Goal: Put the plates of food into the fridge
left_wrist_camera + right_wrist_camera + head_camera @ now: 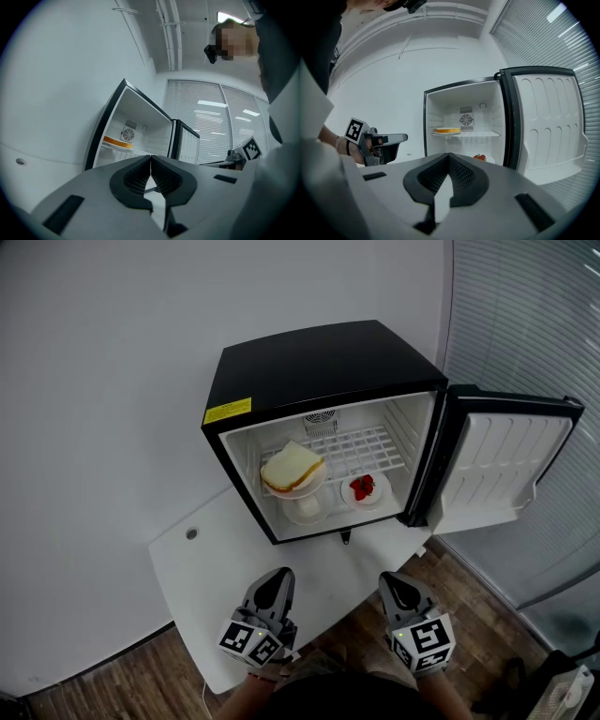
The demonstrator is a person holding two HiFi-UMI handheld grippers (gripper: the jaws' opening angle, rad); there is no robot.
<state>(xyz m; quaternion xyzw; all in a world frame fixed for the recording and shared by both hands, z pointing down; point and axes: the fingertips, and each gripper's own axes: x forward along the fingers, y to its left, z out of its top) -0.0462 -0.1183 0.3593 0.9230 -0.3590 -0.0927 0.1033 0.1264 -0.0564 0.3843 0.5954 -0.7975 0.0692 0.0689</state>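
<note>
From the head view, the small black fridge with a white inside [309, 371] stands on the white bench [202, 577], its door [502, 460] swung wide to the right. On the wire shelf [366, 448] sits a white plate bearing a thick sandwich of pale bread [292, 470]. Down on the fridge floor a small white plate of red strawberries [364, 489] lies just beside a white round dish [305, 510] whose contents I cannot make out. Both tools hang over the bench's near edge, well apart from the fridge: left gripper [278, 577], right gripper [394, 582]. Over to the left gripper view: its dark ribbed fingers [136, 177] are pressed together, empty, pointing at the open fridge [136, 122]. The sandwich plate [117, 141] shows on the shelf there, and the right gripper's marker cube [252, 150] peeks in at the right. Now the right gripper view: fingers [465, 176] pressed together too, nothing between them. Ahead the fridge [461, 103] gapes, sandwich plate [447, 131] on the shelf, strawberries [480, 158] on the floor below, door [548, 124] open at the right. The left gripper [404, 138] sits in a hand [347, 145] at the left.
</note>
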